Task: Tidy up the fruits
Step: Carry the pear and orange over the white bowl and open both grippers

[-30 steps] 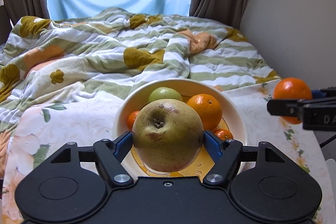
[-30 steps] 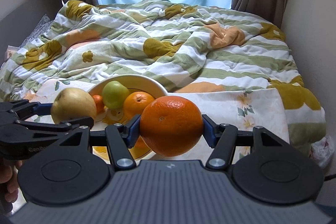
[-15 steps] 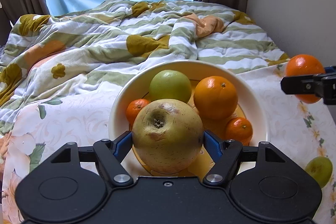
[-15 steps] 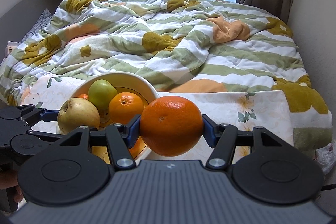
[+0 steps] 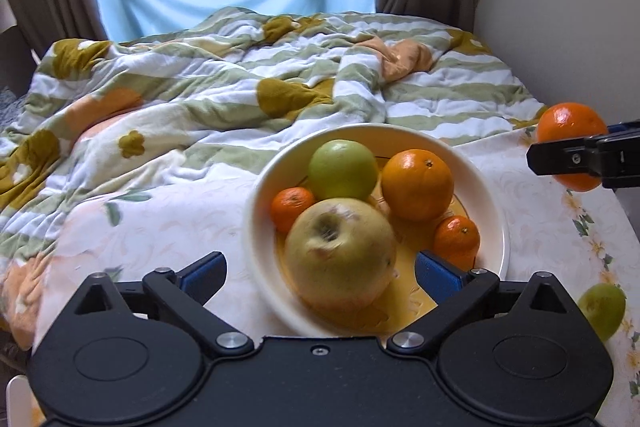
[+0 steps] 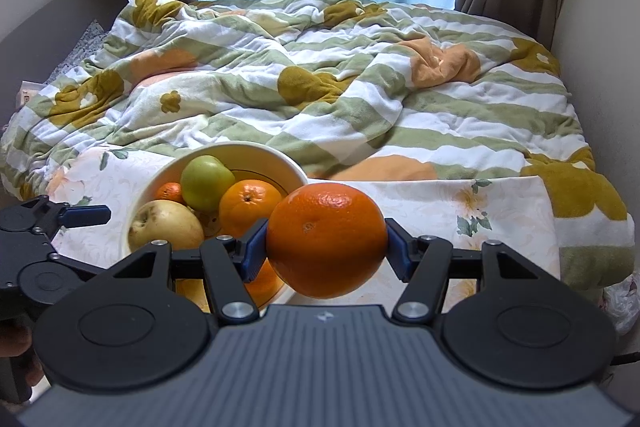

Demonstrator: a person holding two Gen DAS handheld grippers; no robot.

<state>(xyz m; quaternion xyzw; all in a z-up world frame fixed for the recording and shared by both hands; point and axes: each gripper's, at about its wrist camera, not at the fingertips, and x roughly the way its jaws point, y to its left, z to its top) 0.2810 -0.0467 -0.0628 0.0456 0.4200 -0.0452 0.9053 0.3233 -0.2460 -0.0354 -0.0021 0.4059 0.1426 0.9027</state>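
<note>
We are opening our left gripper [image 5: 320,277]; the yellow apple [image 5: 341,254] is sitting in the bowl [image 5: 260,195] between its spread, untouching jaws.

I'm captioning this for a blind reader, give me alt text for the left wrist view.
The left gripper is opening its jaws around a yellowish apple in a cream bowl that also holds a green apple, an orange and two mandarins, on a floral tablecloth.

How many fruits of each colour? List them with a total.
Orange: 4 (big orange and two small oranges in the bowl, held orange in the right gripper)
Green: 2 (green apple in the bowl, green fruit beside it)
Yellow: 1 (yellow apple)
Total: 7
</note>
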